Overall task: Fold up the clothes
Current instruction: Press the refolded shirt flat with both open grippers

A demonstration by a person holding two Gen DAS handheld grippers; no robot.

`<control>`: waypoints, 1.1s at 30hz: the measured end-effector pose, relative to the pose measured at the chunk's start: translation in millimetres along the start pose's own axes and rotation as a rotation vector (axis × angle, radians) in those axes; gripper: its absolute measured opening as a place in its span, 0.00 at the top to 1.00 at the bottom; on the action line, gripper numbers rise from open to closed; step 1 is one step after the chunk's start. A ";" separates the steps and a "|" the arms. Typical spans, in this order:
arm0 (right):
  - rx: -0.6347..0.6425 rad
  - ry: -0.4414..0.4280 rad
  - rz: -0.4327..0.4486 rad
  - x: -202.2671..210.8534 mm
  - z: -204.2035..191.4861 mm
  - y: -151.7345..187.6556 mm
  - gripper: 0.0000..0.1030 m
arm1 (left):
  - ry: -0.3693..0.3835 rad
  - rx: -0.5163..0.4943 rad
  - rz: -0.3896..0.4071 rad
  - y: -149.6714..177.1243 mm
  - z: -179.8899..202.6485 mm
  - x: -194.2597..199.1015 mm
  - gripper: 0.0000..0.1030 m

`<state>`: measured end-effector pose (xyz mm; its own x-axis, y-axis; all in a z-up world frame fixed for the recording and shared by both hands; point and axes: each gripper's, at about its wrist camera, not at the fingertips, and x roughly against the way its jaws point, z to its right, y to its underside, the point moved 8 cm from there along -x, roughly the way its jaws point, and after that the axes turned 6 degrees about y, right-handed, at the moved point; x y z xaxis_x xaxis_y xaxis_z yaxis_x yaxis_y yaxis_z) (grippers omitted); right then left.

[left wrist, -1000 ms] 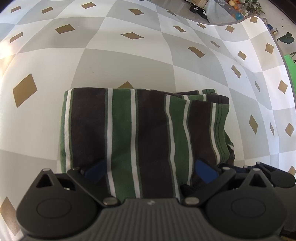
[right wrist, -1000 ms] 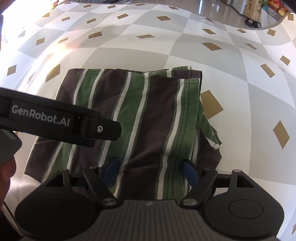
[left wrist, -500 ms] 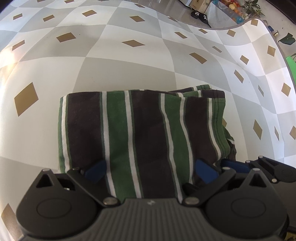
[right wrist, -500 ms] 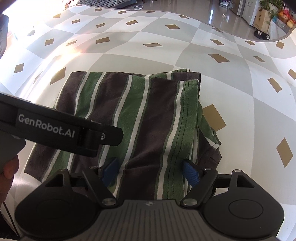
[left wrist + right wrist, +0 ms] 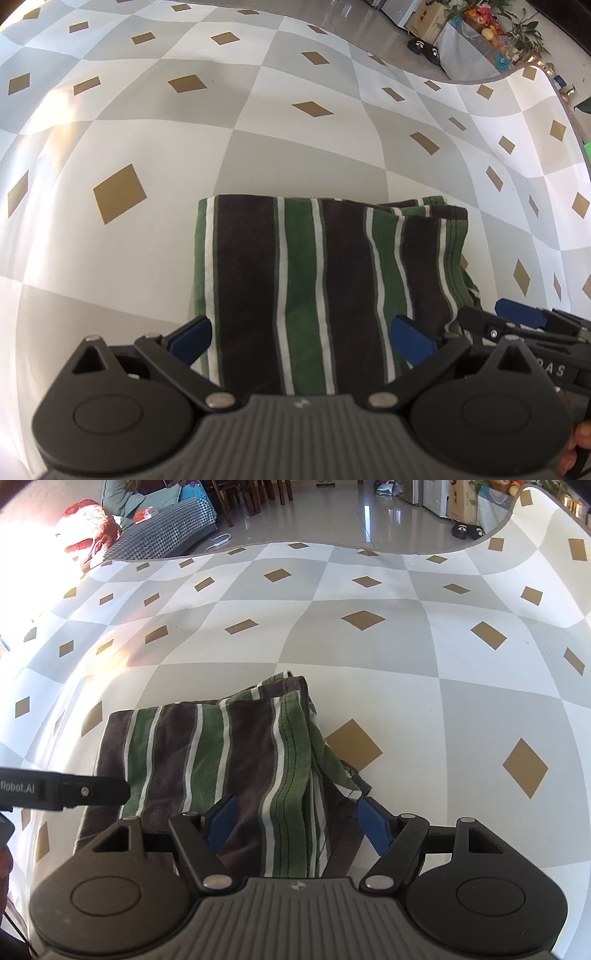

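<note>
The striped garment (image 5: 325, 280) lies folded in a rough rectangle on the checkered counter (image 5: 295, 147), its near edge between both spread, released tongs, left (image 5: 301, 338) and right (image 5: 295, 823). Loose layers at its right side (image 5: 332, 771) could slip apart if nudged. Its near edge is hidden under the tools

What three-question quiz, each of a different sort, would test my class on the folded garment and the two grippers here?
1. True or false: the folded green, brown and white striped cloth garment lies on a checked grey and white tablecloth with gold diamonds.
2. The left gripper is: A open, B shut on the garment, C out of view.
3. Fill in: the right gripper has blue finger pads that stand ____, one on each side of the garment's near edge.

Key: 1 true; 2 A; 3 apart.
</note>
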<state>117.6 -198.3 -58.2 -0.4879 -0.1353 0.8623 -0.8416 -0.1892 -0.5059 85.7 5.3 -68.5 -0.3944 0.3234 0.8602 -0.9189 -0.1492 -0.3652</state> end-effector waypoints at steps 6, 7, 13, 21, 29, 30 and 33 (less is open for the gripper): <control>0.038 0.019 -0.034 -7.1 -0.9 10.5 0.31 | -0.038 -0.081 -0.023 20.9 -0.4 -1.2 0.00; 0.042 0.014 -0.042 -8.9 -2.0 12.8 0.31 | -0.046 -0.084 -0.028 23.6 -2.3 -2.6 0.00; 0.114 0.047 -0.084 -20.1 -5.3 28.4 0.31 | -0.100 -0.088 -0.063 35.1 -14.6 -14.0 0.00; 0.069 0.071 -0.103 -18.4 10.1 35.5 0.31 | -0.141 -0.128 -0.060 42.6 -18.8 -16.6 0.00; 0.075 0.079 -0.101 -10.6 15.6 41.7 0.31 | -0.171 -0.146 -0.039 46.9 -23.1 -14.5 0.00; 0.074 0.078 -0.101 -9.9 16.2 43.3 0.31 | -0.174 -0.141 -0.036 47.5 -24.0 -14.0 0.00; 0.078 0.080 -0.101 -8.2 16.9 48.6 0.31 | -0.182 -0.129 -0.026 49.3 -25.9 -12.5 0.00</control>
<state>84.6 -222.8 -90.3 -0.4212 -0.0339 0.9063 -0.8683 -0.2735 -0.4138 45.1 18.1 -106.4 -0.3725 0.1494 0.9159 -0.9272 -0.0185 -0.3741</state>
